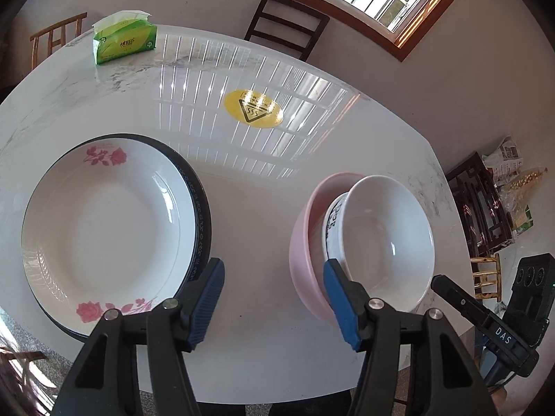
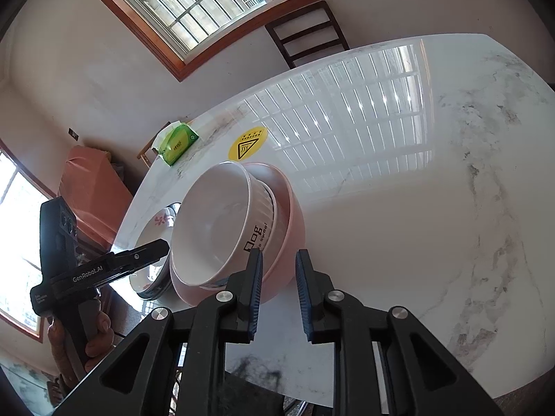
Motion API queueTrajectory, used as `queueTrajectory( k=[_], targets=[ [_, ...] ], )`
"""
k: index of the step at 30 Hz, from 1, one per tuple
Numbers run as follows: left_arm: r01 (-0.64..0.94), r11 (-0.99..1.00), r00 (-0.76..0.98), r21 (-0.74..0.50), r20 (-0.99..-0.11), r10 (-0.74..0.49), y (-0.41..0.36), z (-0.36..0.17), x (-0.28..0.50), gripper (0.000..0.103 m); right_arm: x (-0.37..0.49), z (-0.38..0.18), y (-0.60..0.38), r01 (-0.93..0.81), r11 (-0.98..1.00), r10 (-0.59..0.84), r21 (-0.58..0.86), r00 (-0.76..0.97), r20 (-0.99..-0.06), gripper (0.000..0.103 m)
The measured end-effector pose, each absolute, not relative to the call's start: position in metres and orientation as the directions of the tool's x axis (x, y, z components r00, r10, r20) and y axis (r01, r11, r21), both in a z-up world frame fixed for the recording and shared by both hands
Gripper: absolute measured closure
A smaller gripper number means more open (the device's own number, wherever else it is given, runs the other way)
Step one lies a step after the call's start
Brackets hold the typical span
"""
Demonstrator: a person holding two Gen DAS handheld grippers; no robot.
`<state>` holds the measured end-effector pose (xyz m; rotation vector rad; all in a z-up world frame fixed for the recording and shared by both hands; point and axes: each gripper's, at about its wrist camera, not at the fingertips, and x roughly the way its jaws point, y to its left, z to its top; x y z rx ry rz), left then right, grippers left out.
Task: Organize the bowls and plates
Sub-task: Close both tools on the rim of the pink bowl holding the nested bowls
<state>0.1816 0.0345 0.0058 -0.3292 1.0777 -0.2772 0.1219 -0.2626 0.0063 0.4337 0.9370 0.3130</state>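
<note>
A white plate with pink roses (image 1: pixel 104 228) lies on a dark-rimmed plate (image 1: pixel 203 215) at the left of the marble table (image 1: pixel 263 204). To the right, a white bowl (image 1: pixel 385 242) sits tilted inside a pink bowl (image 1: pixel 301 242). My left gripper (image 1: pixel 274 291) hangs open over bare table between the plates and the bowls, with nothing between its pads. In the right wrist view my right gripper (image 2: pixel 279 277) is just in front of the pink bowl (image 2: pixel 291 222). Its pads are a narrow gap apart and clamp nothing. The white bowl (image 2: pixel 211 228) has printed lettering on its side.
A green tissue pack (image 1: pixel 123 36) stands at the far left of the table and a yellow warning sticker (image 1: pixel 253 108) is at its middle. A dark chair (image 1: pixel 284 24) stands beyond the far edge. A hand (image 2: pixel 93 339) holds the left gripper's handle.
</note>
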Motion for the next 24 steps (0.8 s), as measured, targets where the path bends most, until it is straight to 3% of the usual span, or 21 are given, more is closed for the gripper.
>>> queueTrajectory(
  k=[2,5,9,24],
  targets=[
    [0.065,0.912,0.440,-0.406,-0.809,-0.391,0.032,0.004,0.184,0.047,0.122,0.005,-0.263,-0.066,0.871,0.437,0.486,0.555,-0.708,0.082],
    [0.064,0.909,0.427,-0.412,-0.812,-0.398,0.028,0.001,0.186,0.060,0.125,0.002,-0.263,-0.061,0.875,0.432,0.481,0.549,-0.716,0.082],
    [0.042,0.893,0.413,-0.448,-0.806,-0.424,0.025,-0.006,0.186,0.065,0.128,-0.001,-0.263,-0.049,0.877,0.425,0.478,0.541,-0.725,0.082],
    [0.018,0.908,0.433,-0.418,-0.816,-0.384,0.015,-0.005,0.180,0.068,0.155,0.001,-0.245,-0.033,0.936,0.320,0.351,0.498,-0.806,0.082]
  ],
)
